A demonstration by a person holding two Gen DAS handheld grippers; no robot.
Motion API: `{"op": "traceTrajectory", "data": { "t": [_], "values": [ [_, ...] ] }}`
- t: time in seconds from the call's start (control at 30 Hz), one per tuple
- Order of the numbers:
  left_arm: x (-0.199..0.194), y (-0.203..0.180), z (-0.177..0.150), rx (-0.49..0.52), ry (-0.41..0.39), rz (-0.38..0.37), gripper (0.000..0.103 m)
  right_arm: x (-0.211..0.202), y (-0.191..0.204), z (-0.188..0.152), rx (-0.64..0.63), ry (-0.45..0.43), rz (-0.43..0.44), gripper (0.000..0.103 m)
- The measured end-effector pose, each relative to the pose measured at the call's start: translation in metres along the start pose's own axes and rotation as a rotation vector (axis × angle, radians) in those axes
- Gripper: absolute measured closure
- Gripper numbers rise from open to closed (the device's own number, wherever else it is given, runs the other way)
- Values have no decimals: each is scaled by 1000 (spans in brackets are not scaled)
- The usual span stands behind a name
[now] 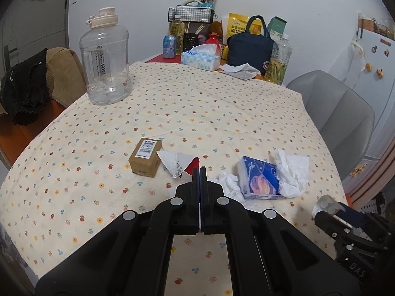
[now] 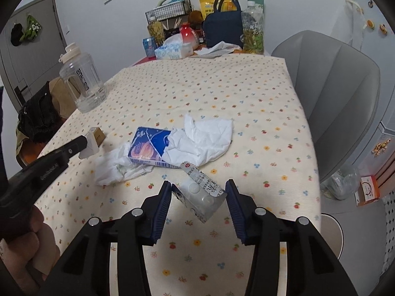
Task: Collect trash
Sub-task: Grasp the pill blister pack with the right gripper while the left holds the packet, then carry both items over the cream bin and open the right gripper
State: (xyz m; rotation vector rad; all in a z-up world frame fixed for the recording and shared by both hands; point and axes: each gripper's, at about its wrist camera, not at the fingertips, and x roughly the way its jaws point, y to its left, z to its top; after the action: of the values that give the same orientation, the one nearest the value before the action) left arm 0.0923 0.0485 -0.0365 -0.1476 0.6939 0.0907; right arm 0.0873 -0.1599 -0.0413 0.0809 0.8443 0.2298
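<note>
While the left gripper (image 1: 199,170) has its fingers pressed together on what looks like a white and red torn wrapper (image 1: 178,163), the right gripper (image 2: 198,192) stands with its fingers spread wide around a clear plastic blister pack (image 2: 202,192). That pack lies tilted between the two blue pads, its long axis running diagonally from upper left to lower right, so it crosses the gap at an angle, not squarely; whether it is resting against the pads or hanging free I cannot tell. More trash sits just ahead on the flowered worktop (image 2: 246,93): a blue tissue packet (image 2: 150,148) with crumpled white tissue (image 2: 205,138) touching its right side and another wad (image 2: 113,167) at its left. A small cardboard box (image 1: 145,157) lies just left of the left gripper's tips. The right hand is nearer the tissue heap.
</note>
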Motion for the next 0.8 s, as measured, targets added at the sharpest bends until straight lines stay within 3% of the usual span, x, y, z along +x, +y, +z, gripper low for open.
{"op": "traceTrajectory", "data": {
  "t": [0.43,0.8],
  "values": [
    [-15,-48,7,71,-32,-49,102,-50,-26,7,41,-92,-25,58],
    [-28,-108,11,155,-58,-120,102,-74,-76,0,121,-131,-80,58]
  ]
}}
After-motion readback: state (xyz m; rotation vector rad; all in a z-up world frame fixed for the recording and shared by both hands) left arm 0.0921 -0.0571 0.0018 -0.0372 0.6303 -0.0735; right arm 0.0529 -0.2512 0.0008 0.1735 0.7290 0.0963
